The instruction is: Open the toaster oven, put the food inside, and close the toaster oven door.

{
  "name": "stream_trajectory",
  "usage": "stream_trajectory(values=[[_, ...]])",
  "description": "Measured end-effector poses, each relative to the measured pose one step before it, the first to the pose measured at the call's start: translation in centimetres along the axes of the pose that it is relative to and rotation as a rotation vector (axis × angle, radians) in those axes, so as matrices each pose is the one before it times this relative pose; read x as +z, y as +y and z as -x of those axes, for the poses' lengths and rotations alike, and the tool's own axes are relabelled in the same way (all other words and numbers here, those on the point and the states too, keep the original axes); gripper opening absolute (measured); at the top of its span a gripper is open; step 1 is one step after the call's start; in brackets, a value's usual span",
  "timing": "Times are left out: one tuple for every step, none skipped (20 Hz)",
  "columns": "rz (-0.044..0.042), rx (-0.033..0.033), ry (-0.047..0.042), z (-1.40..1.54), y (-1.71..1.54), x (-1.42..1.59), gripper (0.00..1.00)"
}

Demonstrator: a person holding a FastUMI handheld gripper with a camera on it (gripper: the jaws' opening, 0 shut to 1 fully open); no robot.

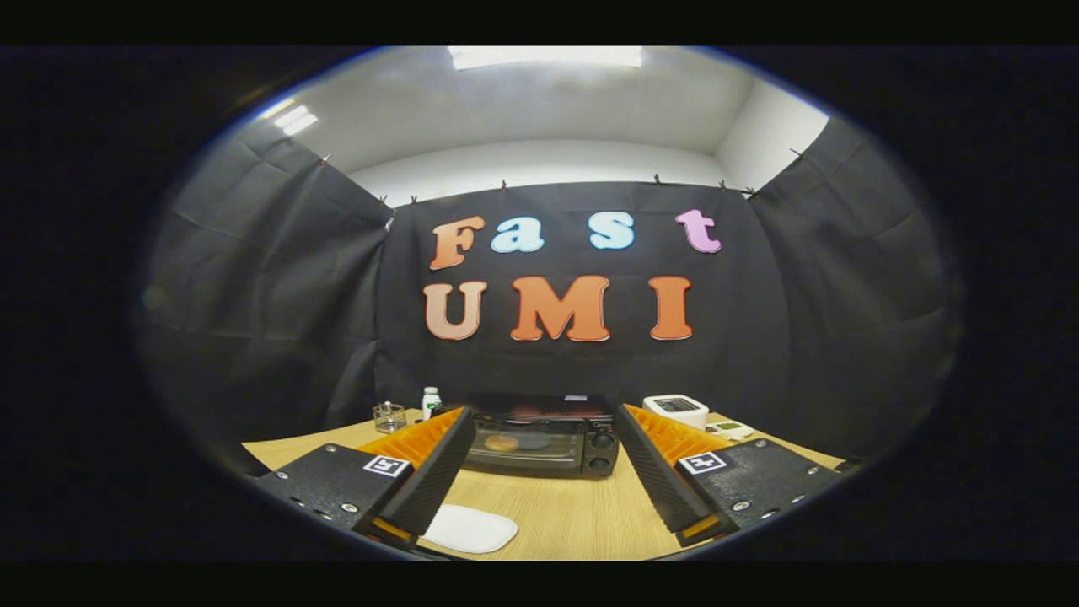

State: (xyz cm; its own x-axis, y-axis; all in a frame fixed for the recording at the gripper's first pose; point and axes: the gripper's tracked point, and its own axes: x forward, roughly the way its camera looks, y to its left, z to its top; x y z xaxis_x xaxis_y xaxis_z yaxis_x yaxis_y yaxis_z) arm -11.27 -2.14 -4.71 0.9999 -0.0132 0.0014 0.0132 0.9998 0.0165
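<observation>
A black toaster oven stands on the wooden table, just beyond my fingers and between their tips. Its glass door looks shut. Behind the glass lies a round, orange-brown piece of food. Two knobs sit on the oven's right side. My gripper is open, with nothing between its fingers. It hangs above the table a short way in front of the oven. An empty white plate lies on the table beside and below the left finger.
Left of the oven stand a small glass cup and a white bottle with a green cap. On its right are a white box-shaped device and a small flat white gadget. Black cloth walls close the booth behind and at both sides.
</observation>
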Motion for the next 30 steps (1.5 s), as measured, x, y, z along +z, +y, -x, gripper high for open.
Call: stream_trajectory(values=[[0.00078,-0.00576,-0.00821,0.131,-0.18,0.41,1.0],[0.00055,0.00342,-0.00648,0.085,0.047,0.292,1.0],[0.0032,0.00996,-0.0048,0.119,0.248,0.239,1.0],[0.00223,0.00163,-0.00533,-0.026,-0.019,0.087,1.0],[0.00135,-0.00436,-0.00861,0.031,-0.189,0.055,1.0],[0.00018,-0.00934,-0.00591,-0.112,-0.097,-0.039,1.0],[0.00114,-0.00276,-0.00665,-0.048,0.066,0.011,1.0],[0.00106,0.00235,-0.0008,-0.165,0.352,-0.079,1.0],[0.00344,0.00569,0.00111,-0.224,0.306,-0.278,1.0],[0.00365,-0.001,-0.00058,-0.187,0.217,0.009,1.0],[0.00284,-0.00368,0.00065,-0.245,0.037,-0.032,1.0],[0.00169,0.00143,-0.00228,-0.122,0.181,-0.012,1.0],[0.00079,0.00112,-0.00311,-0.161,0.316,-0.019,1.0],[-0.00046,0.00144,-0.00382,-0.052,0.154,-0.138,1.0],[-0.00106,0.00028,-0.00409,-0.122,0.135,-0.04,1.0],[0.00093,0.00026,0.0028,-0.101,0.19,-0.273,1.0],[0.00098,-0.0032,0.00647,-0.129,-0.018,-0.377,1.0],[-0.0002,-0.00698,0.00692,-0.098,-0.166,-0.295,1.0],[-0.00117,-0.00667,0.00402,-0.169,-0.099,-0.235,1.0],[-0.00208,-0.00811,0.00427,-0.218,-0.199,-0.086,1.0],[-0.00706,-0.0075,-0.00118,-0.244,-0.214,-0.045,1.0],[-0.01189,-0.00765,0.00035,-0.207,-0.133,0.065,1.0],[-0.00946,-0.00319,0.00208,-0.12,0.138,-0.038,1.0],[-0.00688,-0.00383,-0.00311,-0.076,0.016,0.089,1.0],[0.00035,-0.00343,-0.00721,-0.11,-0.065,0.174,1.0],[0.00983,-0.00859,-0.00836,0.091,-0.27,0.16,1.0],[0.01417,-0.01241,-0.00674,0.022,-0.315,0.025,1.0],[0.01671,-0.00895,-0.00431,0.01,-0.148,-0.095,1.0],[0.01578,-0.00737,0.00026,0.162,0.016,-0.236,1.0],[0.01093,-0.00419,0.00151,0.017,-0.001,-0.26,1.0]])
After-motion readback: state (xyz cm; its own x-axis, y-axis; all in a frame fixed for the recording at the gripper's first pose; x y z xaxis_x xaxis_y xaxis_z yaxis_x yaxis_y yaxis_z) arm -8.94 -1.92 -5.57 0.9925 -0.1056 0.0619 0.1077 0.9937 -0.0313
